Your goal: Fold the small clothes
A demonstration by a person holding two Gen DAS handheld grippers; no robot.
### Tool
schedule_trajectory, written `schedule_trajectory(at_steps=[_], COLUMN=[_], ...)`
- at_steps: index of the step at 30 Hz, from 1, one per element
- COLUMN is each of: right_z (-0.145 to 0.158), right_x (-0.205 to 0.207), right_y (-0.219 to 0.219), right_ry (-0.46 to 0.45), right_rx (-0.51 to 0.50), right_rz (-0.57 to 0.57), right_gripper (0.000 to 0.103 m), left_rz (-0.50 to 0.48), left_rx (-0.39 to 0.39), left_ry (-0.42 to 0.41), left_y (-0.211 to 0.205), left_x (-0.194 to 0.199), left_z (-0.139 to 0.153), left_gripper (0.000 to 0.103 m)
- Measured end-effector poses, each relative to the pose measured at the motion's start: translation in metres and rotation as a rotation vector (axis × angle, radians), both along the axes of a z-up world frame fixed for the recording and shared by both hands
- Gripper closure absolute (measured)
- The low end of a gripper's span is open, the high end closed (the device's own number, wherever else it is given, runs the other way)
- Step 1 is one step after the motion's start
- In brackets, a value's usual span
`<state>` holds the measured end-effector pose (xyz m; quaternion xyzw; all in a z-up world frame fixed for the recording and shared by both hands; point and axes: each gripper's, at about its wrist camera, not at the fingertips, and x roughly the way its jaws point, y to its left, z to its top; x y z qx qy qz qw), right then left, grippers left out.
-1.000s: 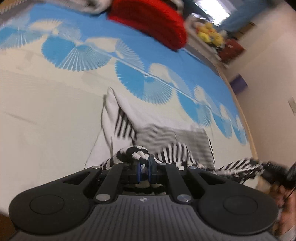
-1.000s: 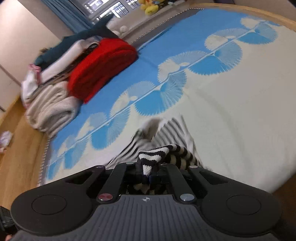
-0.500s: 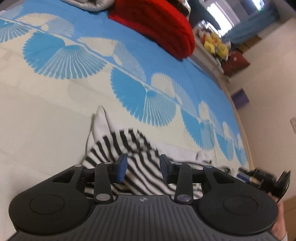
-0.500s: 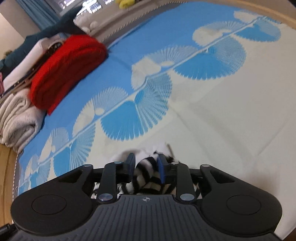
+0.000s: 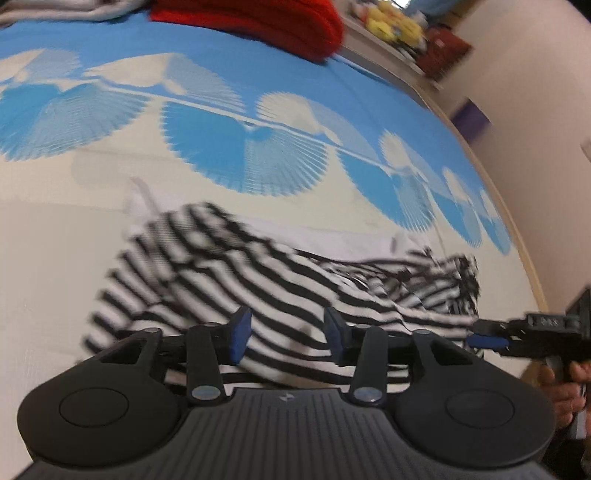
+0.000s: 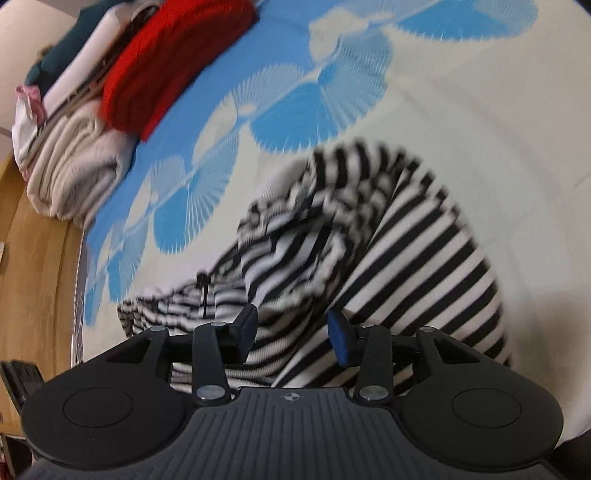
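Note:
A black-and-white striped garment [image 5: 258, 280] lies rumpled on the cream and blue bedspread [image 5: 55, 229]. My left gripper [image 5: 286, 334] hovers just above its near edge, jaws opening, with cloth under the gap but no pad pressing on it. In the right wrist view the same striped garment [image 6: 369, 240] is bunched in folds. My right gripper [image 6: 293, 334] hangs over it, jaws also opening, gripping nothing. The right gripper [image 5: 491, 338] shows at the left view's right edge, held by a hand [image 5: 565, 387].
A red knitted bundle [image 6: 170, 62] and folded beige and white clothes [image 6: 74, 158] are stacked at the bed's far end. Yellow plush toys [image 5: 391, 22] sit on a shelf behind. A wooden floor [image 6: 33, 258] borders the bed; a pale wall [image 5: 535, 110] runs along the other side.
Both grippers went from shut on bunched striped cloth to open, letting it drop. The garment now lies spread on the bed, and both grippers have sunk closer to it.

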<state>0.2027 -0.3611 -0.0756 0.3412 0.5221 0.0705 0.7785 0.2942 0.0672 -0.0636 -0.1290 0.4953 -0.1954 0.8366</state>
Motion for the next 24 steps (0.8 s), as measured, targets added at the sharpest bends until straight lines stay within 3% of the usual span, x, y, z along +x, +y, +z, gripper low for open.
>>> schedule_trajectory(at_steps=[6, 7, 8, 9, 10, 14, 19, 22, 24], right_z=[-0.01, -0.01, -0.009, -0.008, -0.006, 0.01, 0.036, 0.038, 0.028], right_x=[0.013, 0.015, 0.02, 0.023, 0.026, 0.037, 0.048, 0.056, 0.07], right_y=[0.019, 0.022, 0.023, 0.027, 0.031, 0.042, 0.055, 0.066, 0.075], right_ry=[0.027, 0.021, 0.009, -0.006, -0.023, -0.166, -0.39, -0.445, -0.387], right_rx=[-0.037, -0.048, -0.065, -0.079, -0.095, -0.141, -0.101, -0.104, -0.167], right_rz=[0.017, 0.013, 0.008, 0.013, 0.019, -0.016, -0.037, -0.024, 0.01], right_gripper=[0.055, 0.061, 0.067, 0.084, 0.094, 0.096, 0.097, 0.096, 0.091], left_rz=[-0.069, -0.077, -0.08, -0.079, -0.071, 0.054, 0.209, 0.19, 0.105], left_rx=[0.131, 0.163, 0.184, 0.196, 0.194, 0.135, 0.075, 0.029, -0.023], left_ry=[-0.037, -0.047, -0.05, -0.047, -0.047, -0.146, -0.286, -0.214, -0.096], left_y=[-0.043, -0.048, -0.051, -0.051, -0.05, -0.025, 0.0, 0.001, -0.002], left_x=[0.004, 0.004, 0.005, 0.007, 0.008, 0.014, 0.015, 0.022, 0.032], left_z=[-0.013, -0.015, -0.016, -0.017, -0.017, 0.003, 0.023, 0.015, 0.003], left_gripper=[0.056, 0.061, 0.08, 0.103, 0.103, 0.103, 0.103, 0.101, 0.086])
